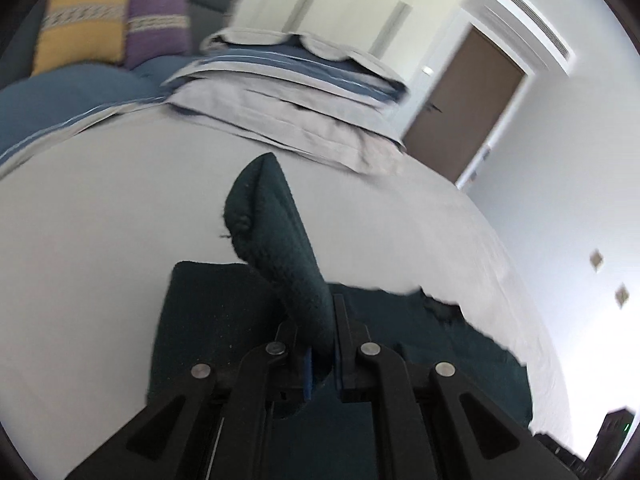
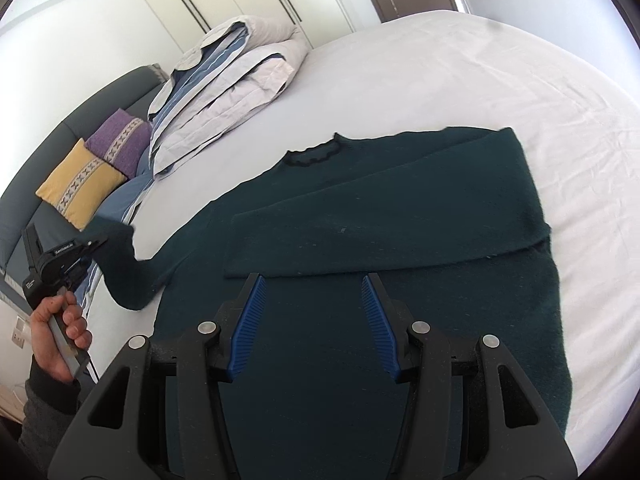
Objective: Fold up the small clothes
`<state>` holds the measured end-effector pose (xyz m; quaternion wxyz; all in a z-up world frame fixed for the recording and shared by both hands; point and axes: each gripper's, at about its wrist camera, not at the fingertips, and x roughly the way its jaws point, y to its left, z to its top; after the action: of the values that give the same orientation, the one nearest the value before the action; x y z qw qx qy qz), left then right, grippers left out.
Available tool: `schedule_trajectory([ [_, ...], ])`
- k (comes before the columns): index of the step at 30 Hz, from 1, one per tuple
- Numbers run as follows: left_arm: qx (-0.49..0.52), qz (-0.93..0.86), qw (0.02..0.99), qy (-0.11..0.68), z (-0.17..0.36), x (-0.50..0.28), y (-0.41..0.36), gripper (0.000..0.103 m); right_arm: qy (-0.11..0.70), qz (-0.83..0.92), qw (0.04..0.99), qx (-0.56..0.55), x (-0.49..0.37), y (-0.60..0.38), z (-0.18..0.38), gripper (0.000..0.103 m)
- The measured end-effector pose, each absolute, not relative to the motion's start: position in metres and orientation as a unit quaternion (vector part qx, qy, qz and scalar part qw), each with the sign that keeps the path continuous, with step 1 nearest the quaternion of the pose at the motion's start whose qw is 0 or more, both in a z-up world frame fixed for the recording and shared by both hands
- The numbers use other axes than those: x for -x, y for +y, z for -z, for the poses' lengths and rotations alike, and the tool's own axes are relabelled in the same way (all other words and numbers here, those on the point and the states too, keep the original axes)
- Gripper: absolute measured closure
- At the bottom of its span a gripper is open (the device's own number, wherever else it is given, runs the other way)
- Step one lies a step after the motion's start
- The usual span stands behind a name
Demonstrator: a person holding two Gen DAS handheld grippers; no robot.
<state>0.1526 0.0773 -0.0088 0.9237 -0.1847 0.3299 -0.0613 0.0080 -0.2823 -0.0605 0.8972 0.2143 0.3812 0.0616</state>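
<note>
My left claw clamped on sleeve cuff of dark green knitted wool sweater, lifted off white bedsheet; right claw gaping, sweater body spread just ahead; soft, floppy, light; I'd pinch hem edge

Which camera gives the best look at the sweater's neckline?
The right wrist view: the sweater lies spread on the bed with its wavy neckline fully visible. The left wrist view shows mainly the sleeve pinched in the left gripper; no neckline is recognizable there.
</note>
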Motion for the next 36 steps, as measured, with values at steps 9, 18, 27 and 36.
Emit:
schedule_trajectory([
  [9,0.015,0.142,0.897,0.418,0.078,-0.15,-0.089,0.054,0.394,-0.037,0.883,-0.252,-0.008,-0.318,0.083,0.054],
  [18,0.048,0.143,0.9,0.409,0.085,-0.116,-0.042,0.028,0.427,-0.097,0.844,-0.309,-0.073,-0.287,0.103,0.05],
  [27,0.135,0.128,0.898,0.398,0.076,-0.097,0.027,0.028,0.499,-0.12,0.812,-0.279,-0.166,-0.212,0.127,0.047],
  [36,0.195,0.084,0.9,0.381,0.065,-0.103,0.096,0.028,0.513,-0.109,0.833,-0.177,-0.193,-0.171,0.122,0.097],
])
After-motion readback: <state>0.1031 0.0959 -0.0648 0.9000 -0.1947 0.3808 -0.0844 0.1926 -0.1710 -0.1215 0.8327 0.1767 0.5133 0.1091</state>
